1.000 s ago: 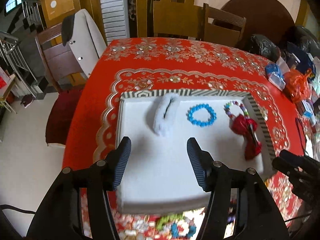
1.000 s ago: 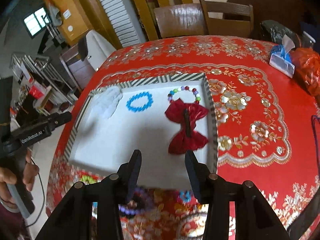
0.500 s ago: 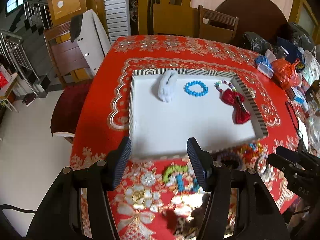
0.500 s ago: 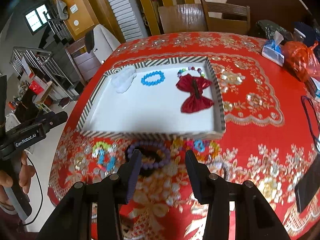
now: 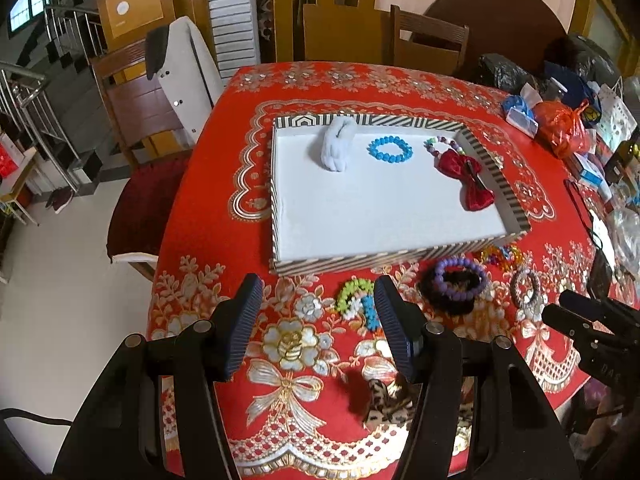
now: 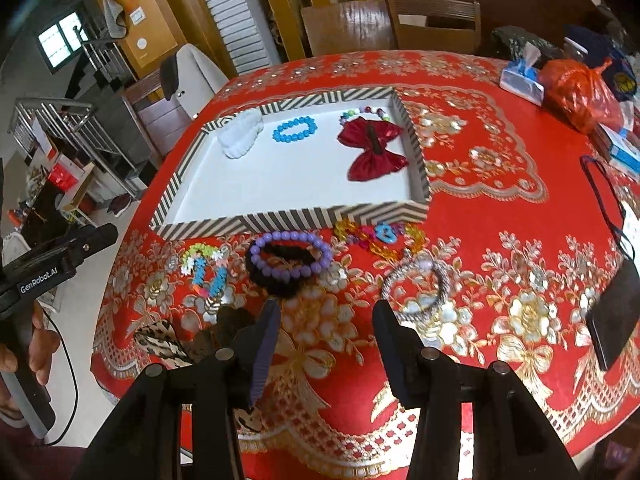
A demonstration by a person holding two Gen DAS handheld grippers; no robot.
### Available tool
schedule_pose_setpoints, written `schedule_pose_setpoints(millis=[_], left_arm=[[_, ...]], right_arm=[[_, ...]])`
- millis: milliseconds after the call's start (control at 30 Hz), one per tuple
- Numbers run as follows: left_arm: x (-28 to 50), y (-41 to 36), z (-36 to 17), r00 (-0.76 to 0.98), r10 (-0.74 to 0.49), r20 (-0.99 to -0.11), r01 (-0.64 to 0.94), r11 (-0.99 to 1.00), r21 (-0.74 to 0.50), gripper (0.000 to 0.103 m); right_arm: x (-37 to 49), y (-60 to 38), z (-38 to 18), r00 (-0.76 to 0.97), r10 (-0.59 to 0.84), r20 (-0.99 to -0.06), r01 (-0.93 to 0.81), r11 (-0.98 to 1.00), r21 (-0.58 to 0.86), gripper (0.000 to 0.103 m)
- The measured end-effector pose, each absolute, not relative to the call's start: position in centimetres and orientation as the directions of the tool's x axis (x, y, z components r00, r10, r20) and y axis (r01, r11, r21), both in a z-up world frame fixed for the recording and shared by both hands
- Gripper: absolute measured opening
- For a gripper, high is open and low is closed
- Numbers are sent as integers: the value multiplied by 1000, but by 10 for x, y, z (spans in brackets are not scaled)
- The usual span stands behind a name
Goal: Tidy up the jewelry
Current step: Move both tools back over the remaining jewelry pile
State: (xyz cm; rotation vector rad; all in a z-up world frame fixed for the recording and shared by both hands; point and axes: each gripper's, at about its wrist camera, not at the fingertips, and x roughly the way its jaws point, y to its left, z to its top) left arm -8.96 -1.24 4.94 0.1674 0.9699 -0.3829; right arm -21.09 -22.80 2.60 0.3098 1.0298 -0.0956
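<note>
A striped tray (image 5: 400, 258) (image 6: 248, 222) with a white floor holds a white fluffy clip (image 5: 338, 146) (image 6: 240, 138), a blue bead bracelet (image 5: 390, 151) (image 6: 294, 130), a multicolour bead bracelet (image 5: 440, 143) and a red bow (image 5: 466, 180) (image 6: 372, 148). In front of the tray lie a green-blue piece (image 5: 358, 300) (image 6: 204, 266), a purple bracelet on a black scrunchie (image 5: 456, 284) (image 6: 290, 258), a colourful chain (image 6: 380, 238), a silver bracelet (image 6: 416, 284) and a leopard bow (image 5: 384, 402). My left gripper (image 5: 316, 320) and right gripper (image 6: 326, 330) are open and empty, above the table's near edge.
The red patterned tablecloth (image 6: 480, 208) covers the table. A tissue pack (image 6: 522, 82), an orange bag (image 6: 580, 92) and a black wallet (image 6: 612, 312) lie at the right. Chairs (image 5: 160, 92) stand to the left and behind.
Both grippers have pulled back from over the tray toward the table's near edge, bringing the loose jewelry in front of the tray into view. Both stay open.
</note>
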Motion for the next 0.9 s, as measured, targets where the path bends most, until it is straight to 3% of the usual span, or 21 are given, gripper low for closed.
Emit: schedule_pose_setpoints(millis=[667, 900], left_arm=[[-85, -18, 28, 353, -321, -879, 404, 900, -166, 58], [-80, -42, 25, 326, -342, -881, 435, 882, -181, 58]], right_arm=[[-228, -269, -9, 448, 66, -891, 328, 916, 232, 49], [-202, -248, 1, 485, 132, -865, 203, 945, 258, 49]])
